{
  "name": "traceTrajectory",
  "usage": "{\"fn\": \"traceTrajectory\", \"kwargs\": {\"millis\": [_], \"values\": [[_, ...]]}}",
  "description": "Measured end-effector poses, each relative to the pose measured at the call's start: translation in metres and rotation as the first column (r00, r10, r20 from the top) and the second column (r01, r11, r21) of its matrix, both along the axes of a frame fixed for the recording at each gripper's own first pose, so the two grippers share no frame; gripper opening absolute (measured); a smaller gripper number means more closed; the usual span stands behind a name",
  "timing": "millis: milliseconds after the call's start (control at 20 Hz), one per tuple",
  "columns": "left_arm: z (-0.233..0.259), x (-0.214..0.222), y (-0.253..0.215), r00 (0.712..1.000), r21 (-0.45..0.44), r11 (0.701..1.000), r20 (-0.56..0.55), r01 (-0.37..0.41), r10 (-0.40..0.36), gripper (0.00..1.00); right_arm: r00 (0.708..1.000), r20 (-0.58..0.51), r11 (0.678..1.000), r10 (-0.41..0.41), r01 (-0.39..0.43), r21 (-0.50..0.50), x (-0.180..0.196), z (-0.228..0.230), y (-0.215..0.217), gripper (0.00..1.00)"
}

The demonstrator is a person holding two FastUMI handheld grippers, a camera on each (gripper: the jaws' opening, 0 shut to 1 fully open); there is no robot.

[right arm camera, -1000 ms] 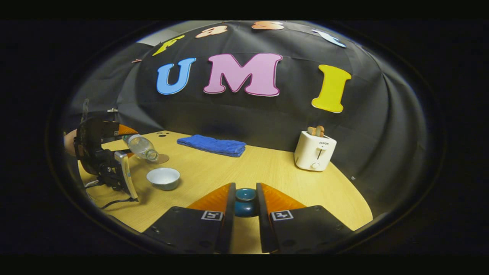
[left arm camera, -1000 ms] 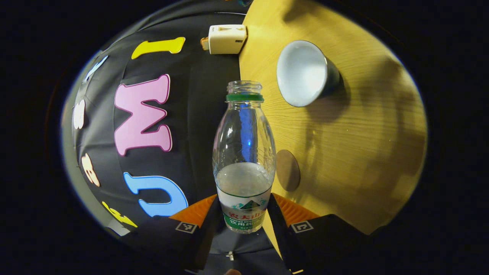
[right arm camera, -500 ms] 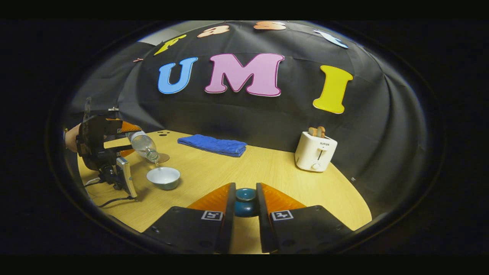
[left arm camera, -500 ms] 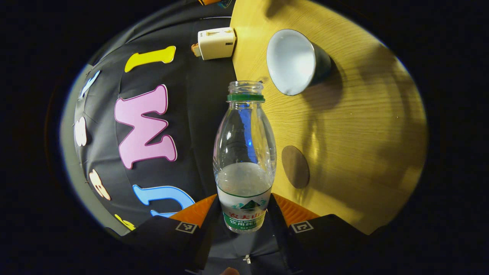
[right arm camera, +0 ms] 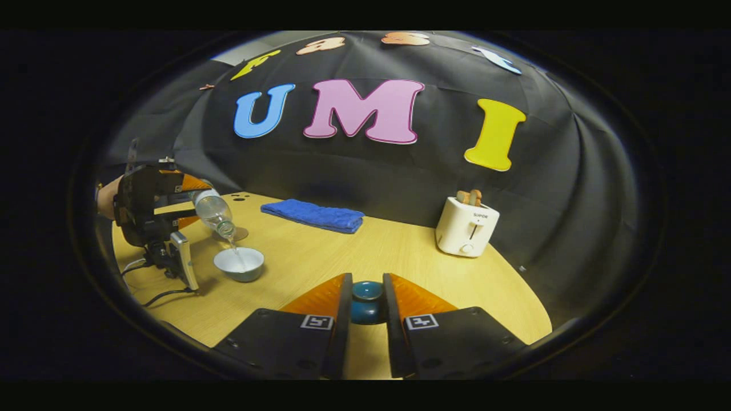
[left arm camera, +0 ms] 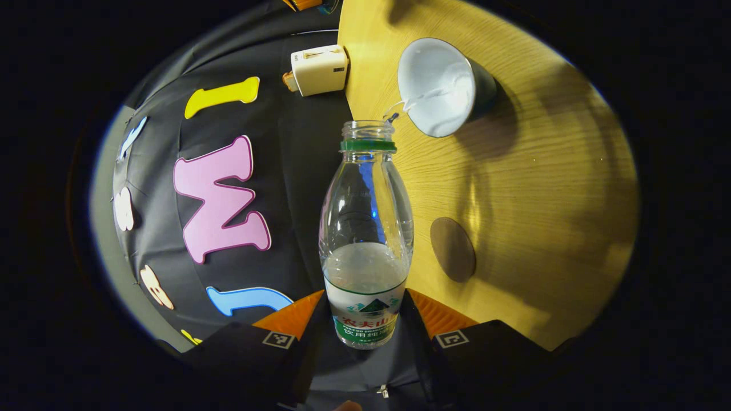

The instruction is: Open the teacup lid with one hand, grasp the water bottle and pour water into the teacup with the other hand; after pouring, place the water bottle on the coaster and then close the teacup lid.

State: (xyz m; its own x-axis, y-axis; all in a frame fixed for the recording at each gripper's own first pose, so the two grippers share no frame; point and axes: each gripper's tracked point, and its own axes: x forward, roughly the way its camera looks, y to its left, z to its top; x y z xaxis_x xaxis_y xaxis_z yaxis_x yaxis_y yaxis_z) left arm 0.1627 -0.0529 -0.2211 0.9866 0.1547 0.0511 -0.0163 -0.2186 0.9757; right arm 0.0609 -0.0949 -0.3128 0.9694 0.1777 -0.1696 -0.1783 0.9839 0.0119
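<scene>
My left gripper (left arm camera: 365, 311) is shut on a clear water bottle (left arm camera: 365, 228) with a green neck ring, tilted mouth-down over the teacup (left arm camera: 438, 85). A thin stream of water runs from the bottle mouth into the cup's white inside. In the right gripper view the same left gripper (right arm camera: 149, 208) holds the bottle (right arm camera: 214, 212) above the cup (right arm camera: 239, 264) at the table's left. My right gripper (right arm camera: 365, 297) is shut on the dark blue teacup lid (right arm camera: 366, 302), held above the table. A round brown coaster (left arm camera: 452, 249) lies on the table beside the bottle.
A white toaster (right arm camera: 467, 225) with bread stands at the back right of the wooden table (right arm camera: 400, 251). A folded blue towel (right arm camera: 313, 215) lies at the back. A hand (right arm camera: 106, 197) holds the left gripper, with a black cable (right arm camera: 165, 294) trailing on the table.
The bottle has tipped further over the teacup, and water now flows from its mouth into the cup. The right gripper with the lid has stayed still.
</scene>
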Motion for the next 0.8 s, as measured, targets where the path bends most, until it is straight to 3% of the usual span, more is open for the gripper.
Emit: {"fn": "traceTrajectory", "kwargs": {"millis": [800], "values": [[0.023, 0.008, -0.007, 0.994, 0.167, 0.981, 0.038, 0.096, -0.104, 0.73, 1.000, 0.014, 1.000, 0.001, -0.001, -0.019, -0.003, 0.006, 0.004, 0.26]]}}
